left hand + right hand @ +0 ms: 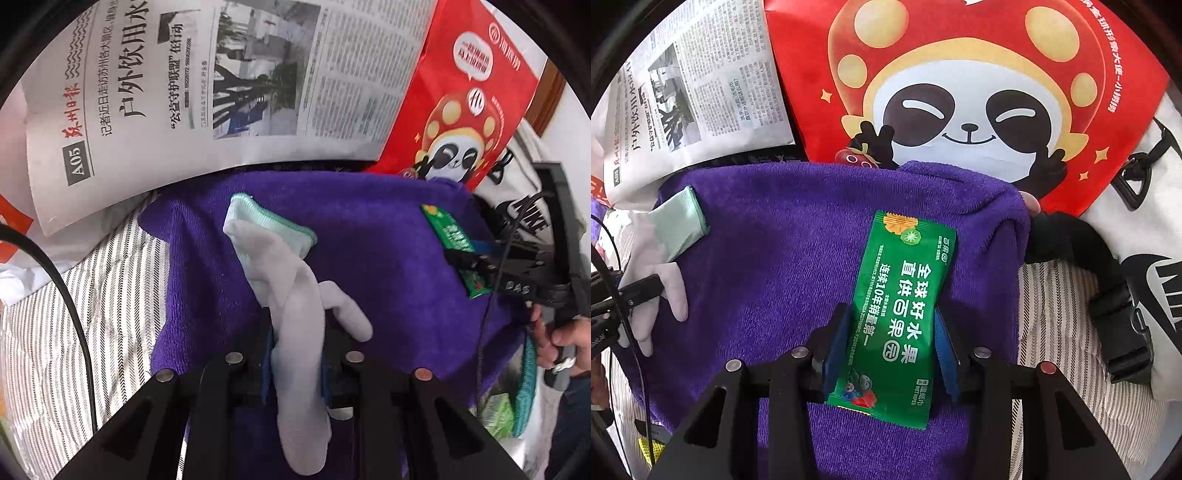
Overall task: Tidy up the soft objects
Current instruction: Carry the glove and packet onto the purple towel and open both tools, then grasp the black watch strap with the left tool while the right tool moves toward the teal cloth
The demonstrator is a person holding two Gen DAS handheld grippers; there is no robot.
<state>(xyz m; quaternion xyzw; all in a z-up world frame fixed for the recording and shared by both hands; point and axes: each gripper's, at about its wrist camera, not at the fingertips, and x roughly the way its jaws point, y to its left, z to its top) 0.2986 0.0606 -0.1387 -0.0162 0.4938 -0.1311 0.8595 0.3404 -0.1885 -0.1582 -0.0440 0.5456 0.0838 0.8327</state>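
**Left wrist view: sock pinched mid-length; wipes pack held by the other hand**

Left wrist view shows the left gripper (297,354) nearly pressed together on a pale grey sock (295,332), its mint cuff lying on the purple towel (388,258) and its toe hanging back past the pads. The sock looks light and limp; it will probably droop and swing, so a hold nearer the cuff would control it better.

Right wrist view has the right gripper (892,350) part-spread, its blue pads against the long edges of a green wet-wipes pack (901,306) above the same towel. The pack's glossy film seems slippery and squashy; gripping across its middle looks soundest.
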